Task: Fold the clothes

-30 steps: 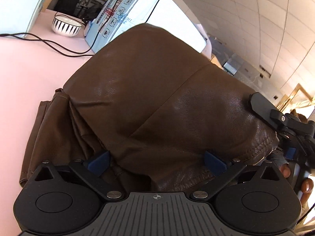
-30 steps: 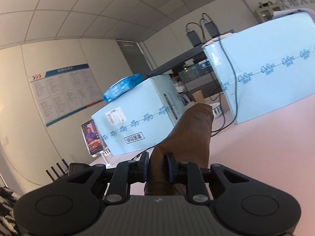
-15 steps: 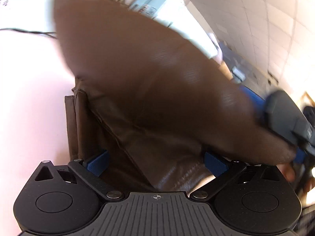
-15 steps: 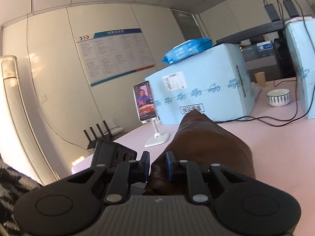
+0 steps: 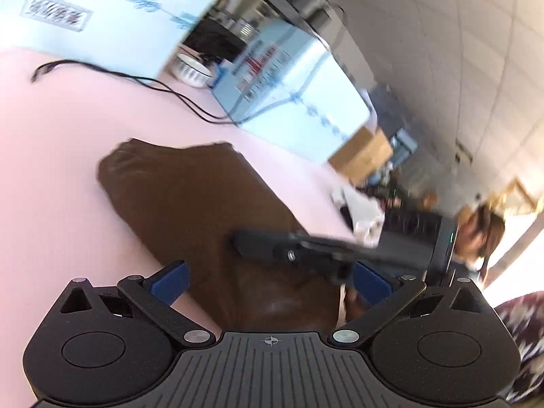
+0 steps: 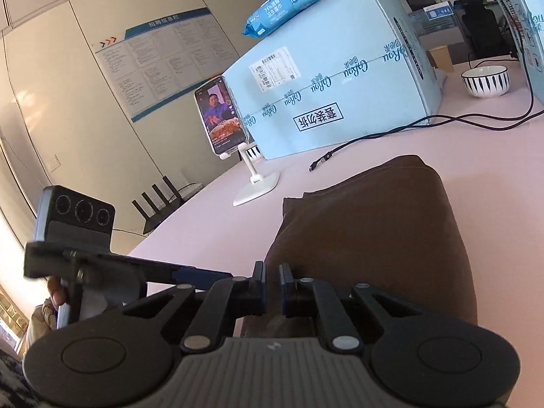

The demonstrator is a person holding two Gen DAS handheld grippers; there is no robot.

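Note:
A brown leather garment (image 5: pixel 190 197) lies folded on the pink table (image 5: pixel 51 136); it also shows in the right wrist view (image 6: pixel 374 231). My left gripper (image 5: pixel 268 278) is open, its blue pads (image 5: pixel 170 277) apart over the garment's near end. My right gripper (image 6: pixel 271 285) is shut on the garment's near edge, low at the table. The right gripper's black finger (image 5: pixel 272 246) crosses the garment in the left wrist view. The left gripper's body (image 6: pixel 78 234) shows at the left of the right wrist view.
Light blue boxes (image 6: pixel 340 78) stand at the back of the table. A phone on a white stand (image 6: pixel 222 119), a striped bowl (image 6: pixel 484 81) and a black cable (image 6: pixel 408 129) lie beyond the garment. A router (image 6: pixel 159 204) sits at the far left edge.
The lifted garment has come down flat onto the table. My right gripper has lowered with its edge. My left gripper stays open and now looks over the flattened garment.

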